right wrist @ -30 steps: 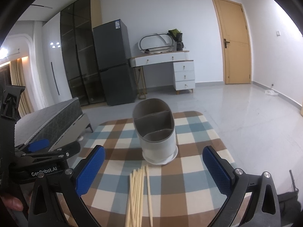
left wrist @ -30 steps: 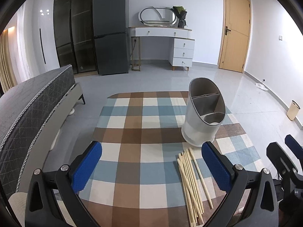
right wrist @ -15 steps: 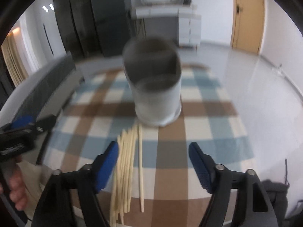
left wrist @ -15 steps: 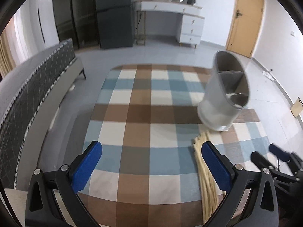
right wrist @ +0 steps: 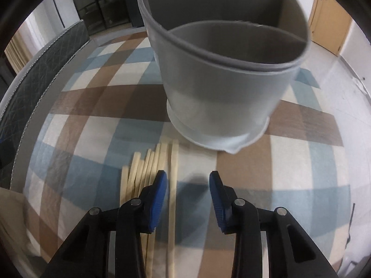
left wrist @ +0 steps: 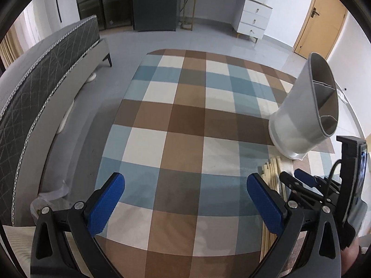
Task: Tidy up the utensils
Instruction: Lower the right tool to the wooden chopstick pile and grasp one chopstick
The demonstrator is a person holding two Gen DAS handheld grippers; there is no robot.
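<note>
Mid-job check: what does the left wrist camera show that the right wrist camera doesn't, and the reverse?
Only the left wrist view: the wide-open left gripper over bare checked cloth, and the right gripper seen from the side.

Only the right wrist view: the right gripper's narrowed jaws straddling a single pale wooden chopstick, apart from the bundle, plus the grey divided utensil holder's compartments up close.

Both: the holder, the chopsticks and the checked tablecloth.

Ahead of the left gripper (left wrist: 185, 199) spreads a checked cloth (left wrist: 185, 120) of brown, blue and cream. To its left stands a dark quilted bed (left wrist: 34, 81). Beyond lies pale grey floor (left wrist: 129, 41), then a dark fridge (left wrist: 153, 2), a white dresser (left wrist: 250, 11) and, far right, a wooden door (left wrist: 317, 30) in a white wall.
</note>
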